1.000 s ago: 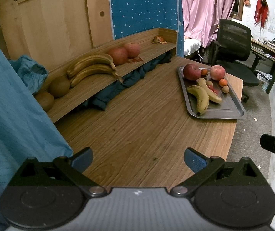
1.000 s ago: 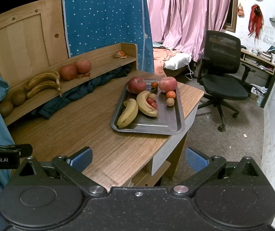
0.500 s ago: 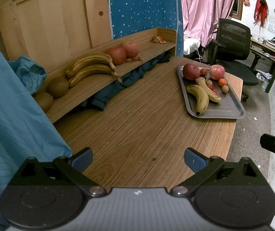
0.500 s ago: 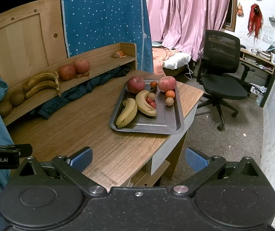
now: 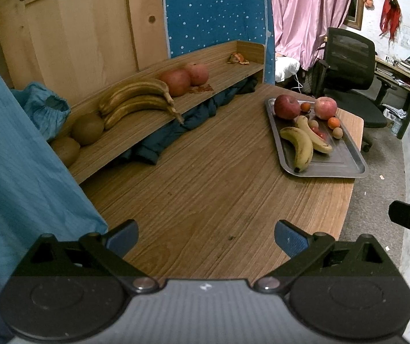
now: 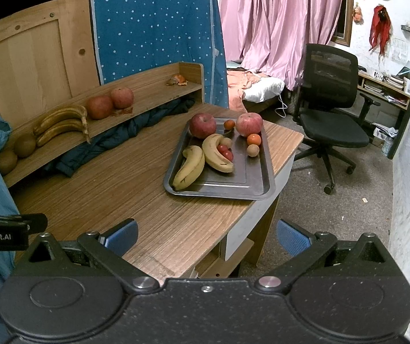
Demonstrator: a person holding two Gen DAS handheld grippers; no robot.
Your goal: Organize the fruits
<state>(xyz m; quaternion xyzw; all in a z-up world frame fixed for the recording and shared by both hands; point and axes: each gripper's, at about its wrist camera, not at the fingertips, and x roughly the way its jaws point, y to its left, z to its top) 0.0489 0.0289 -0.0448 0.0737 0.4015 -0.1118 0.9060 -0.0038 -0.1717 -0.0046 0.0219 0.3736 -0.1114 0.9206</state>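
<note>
Wood-grain counter (image 6: pixel 153 229) carries a grey metal tray (image 6: pixel 250 185) at its far right corner, holding two red apples, two yellow bananas and about six small round fruits. On the raised wooden shelf (image 5: pixel 205 66) along the back edge lie two browned bananas, two apples and two brown round fruits. Over the last second nothing has shifted; sorting is no further along. Left gripper (image 5: pixel 205 238) and right gripper (image 6: pixel 206 235) both hover with jaws apart, empty.

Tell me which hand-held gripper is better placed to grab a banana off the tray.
Probably the right hand-held gripper: open, empty, and the tray lies nearly straight ahead. From the left hand-held gripper, also open, the tray sits off to its right.
</note>
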